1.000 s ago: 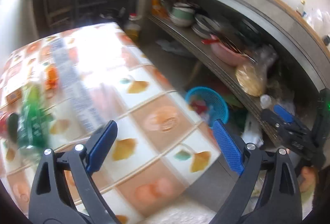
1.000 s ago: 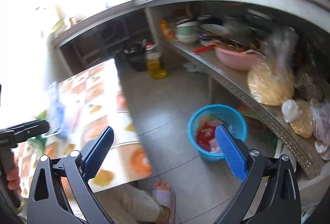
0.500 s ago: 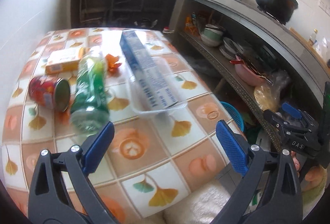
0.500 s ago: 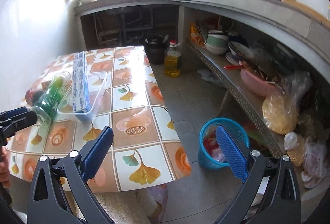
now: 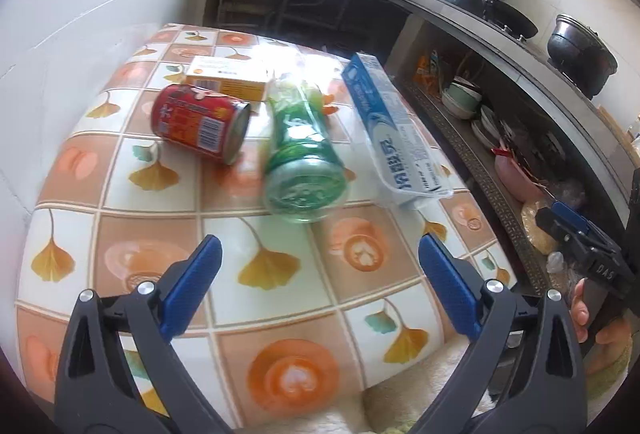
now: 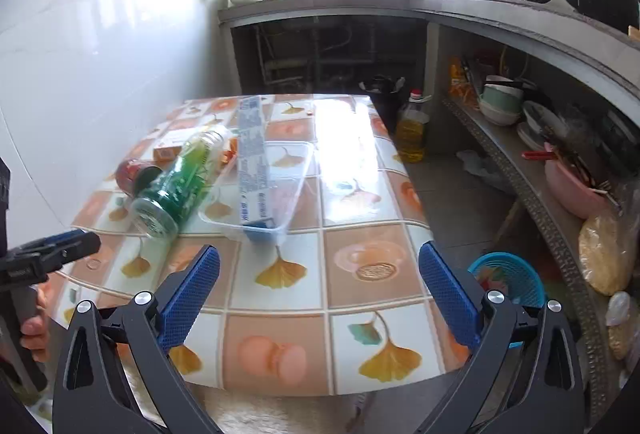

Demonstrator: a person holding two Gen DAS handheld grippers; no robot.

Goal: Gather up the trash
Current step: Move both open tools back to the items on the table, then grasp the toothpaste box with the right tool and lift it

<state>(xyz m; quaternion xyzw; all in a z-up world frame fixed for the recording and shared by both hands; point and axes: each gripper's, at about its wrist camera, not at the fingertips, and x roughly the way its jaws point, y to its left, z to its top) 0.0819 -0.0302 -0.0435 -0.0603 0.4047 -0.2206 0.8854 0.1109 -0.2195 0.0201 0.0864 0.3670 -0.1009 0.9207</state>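
On the tiled table (image 5: 280, 274) lie a green plastic bottle (image 5: 302, 158) on its side, a red can (image 5: 200, 124) to its left, a yellow box (image 5: 228, 76) behind them, and a blue-white carton (image 5: 394, 138) resting in a clear plastic tray (image 6: 276, 186). My left gripper (image 5: 320, 282) is open and empty, just short of the bottle's base. My right gripper (image 6: 320, 286) is open and empty over the table's near edge. The bottle (image 6: 180, 180), can (image 6: 134, 174) and carton (image 6: 252, 162) also show in the right wrist view. A blue trash basket (image 6: 510, 280) stands on the floor at right.
A white wall runs along the table's left side. A concrete counter with a lower shelf (image 6: 532, 190) of bowls, dishes and bags runs along the right. An oil bottle (image 6: 412, 128) stands on the floor beyond the table.
Both grippers have swung left from the basket and shelf side towards the table. The left gripper has closed in on the bottle and can. Both stay open.
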